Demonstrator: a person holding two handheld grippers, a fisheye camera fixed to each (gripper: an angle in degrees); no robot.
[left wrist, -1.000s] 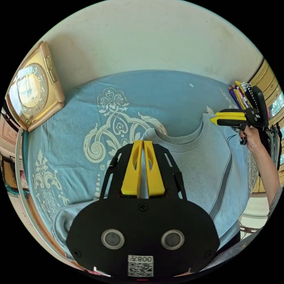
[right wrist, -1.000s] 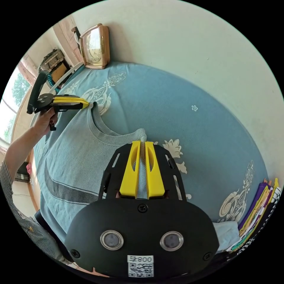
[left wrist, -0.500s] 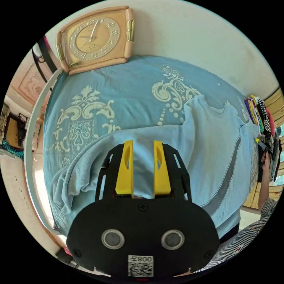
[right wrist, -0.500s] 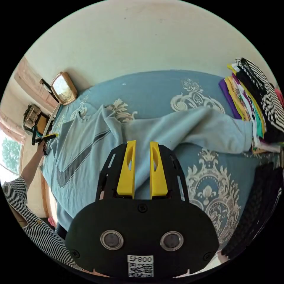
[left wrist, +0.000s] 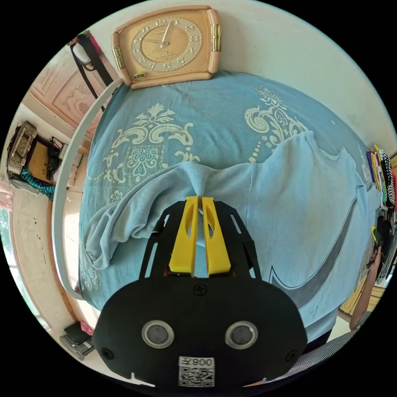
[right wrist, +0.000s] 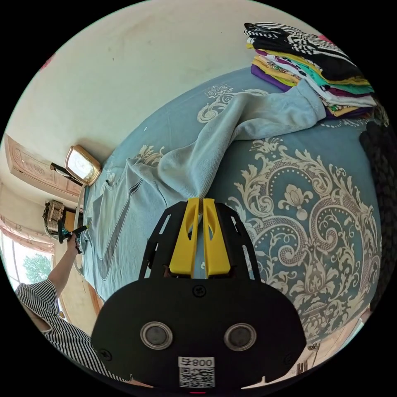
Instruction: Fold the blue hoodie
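Blue hoodie spread on the bed | left tongs pinching a sleeve, looks like | right tongs clamped on the other sleeve

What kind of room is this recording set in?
Most likely a bedroom at home: the blue hoodie lies on a bed with a patterned blue bedspread, a clock leans against the wall, and folded clothes are stacked nearby.

Left gripper has its yellow jaws pinched together on a fold of sleeve; right gripper likewise, jaws closed on sleeve cloth, the person's arms spread wide apart
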